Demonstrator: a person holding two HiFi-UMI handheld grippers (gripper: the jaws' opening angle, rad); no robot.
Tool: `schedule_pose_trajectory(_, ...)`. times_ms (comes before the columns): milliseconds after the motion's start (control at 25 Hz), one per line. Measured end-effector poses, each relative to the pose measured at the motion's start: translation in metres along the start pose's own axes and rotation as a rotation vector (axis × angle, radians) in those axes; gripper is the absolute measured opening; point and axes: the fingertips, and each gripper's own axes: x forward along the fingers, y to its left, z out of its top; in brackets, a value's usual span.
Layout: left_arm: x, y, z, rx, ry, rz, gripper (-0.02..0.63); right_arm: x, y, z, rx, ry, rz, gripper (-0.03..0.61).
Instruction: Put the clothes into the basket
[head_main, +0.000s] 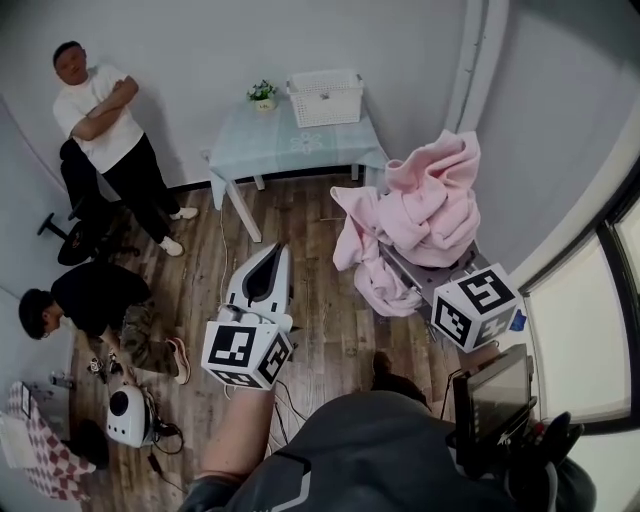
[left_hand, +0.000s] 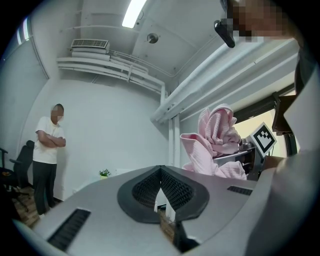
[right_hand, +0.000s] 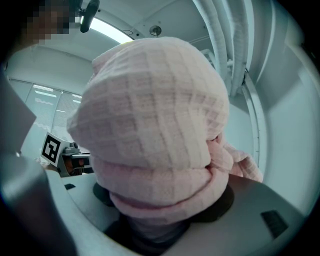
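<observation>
Across the wood floor (head_main: 310, 235) stood the basket (head_main: 325, 97); my right gripper (head_main: 412, 256) clamped the cloth (head_main: 432, 200), soft and light I judged, by its bunched middle; left gripper (head_main: 270, 258) closed, empty.

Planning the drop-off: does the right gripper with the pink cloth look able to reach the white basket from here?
Probably not from here: the right gripper holds the pink cloth close to the person, while the basket stands on the table across open floor. Nothing seems to block the way.
</observation>
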Motion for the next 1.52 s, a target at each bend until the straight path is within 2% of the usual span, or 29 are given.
schedule_pose_trajectory(240,-0.002,0.003,-0.001,0.017,-0.004,0.010,0.009,0.003,0.000,-0.002,-0.008,-0.022,0.005,0.332)
schedule_pose_trajectory(520,-0.010,0.005,0.020,0.026,-0.018,-0.003,0.009,-0.005,0.007,0.017,-0.029,-0.040,-0.010,0.331)
schedule_pose_trajectory(1520,-0.004,-0.002,0.018,0.038,0.005,-0.088,0.009,-0.008,0.009,0.024,-0.062,-0.049,-0.035,0.331)
